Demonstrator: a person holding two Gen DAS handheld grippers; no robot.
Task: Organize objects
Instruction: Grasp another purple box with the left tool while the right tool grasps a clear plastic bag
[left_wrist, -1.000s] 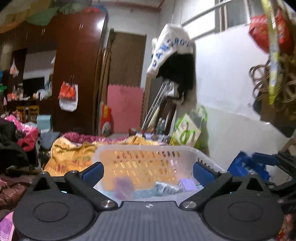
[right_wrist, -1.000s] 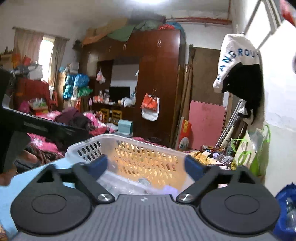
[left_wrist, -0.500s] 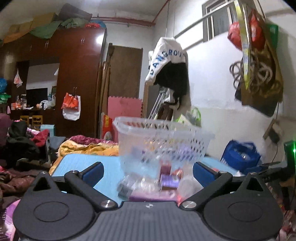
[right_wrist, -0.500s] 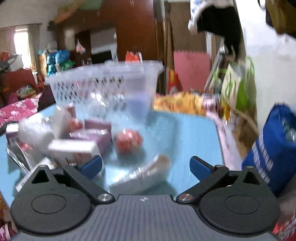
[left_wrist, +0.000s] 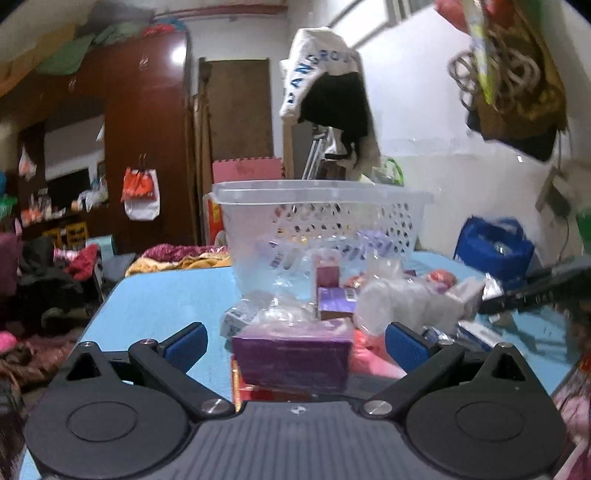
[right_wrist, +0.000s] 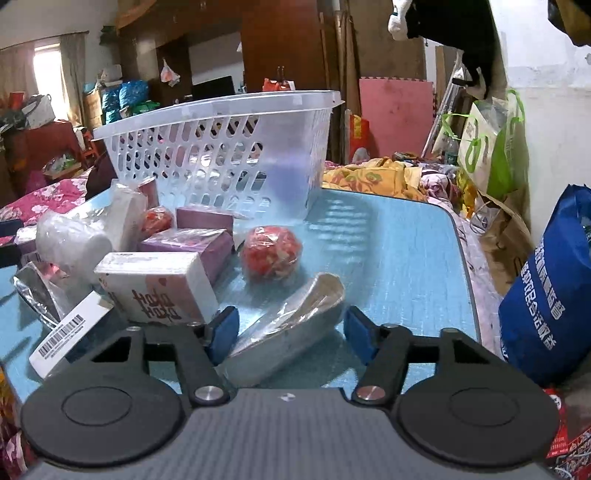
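Right gripper (right_wrist: 290, 330) spread around the silver foil packet (right_wrist: 286, 326), not yet clamped, lined up to lift toward the white basket (right_wrist: 221, 147) behind it. Left gripper (left_wrist: 295, 341) likewise apart, bracketing the purple box (left_wrist: 293, 356) just short of the basket (left_wrist: 317, 218).

Right claw (right_wrist: 290, 334) stands with its jaws apart, straddling the near end of a silver foil packet (right_wrist: 286, 326) lying flat on the blue worktop (right_wrist: 399, 251). Red wrapped ball (right_wrist: 270, 252) sits just beyond the packet. White-and-pink box (right_wrist: 157, 286) lies left of the packet, purple boxes (right_wrist: 192, 243) behind it. White perforated basket (right_wrist: 218, 147) stands upright at the rear. Blue bag (right_wrist: 550, 291) stands off the worktop's right edge.
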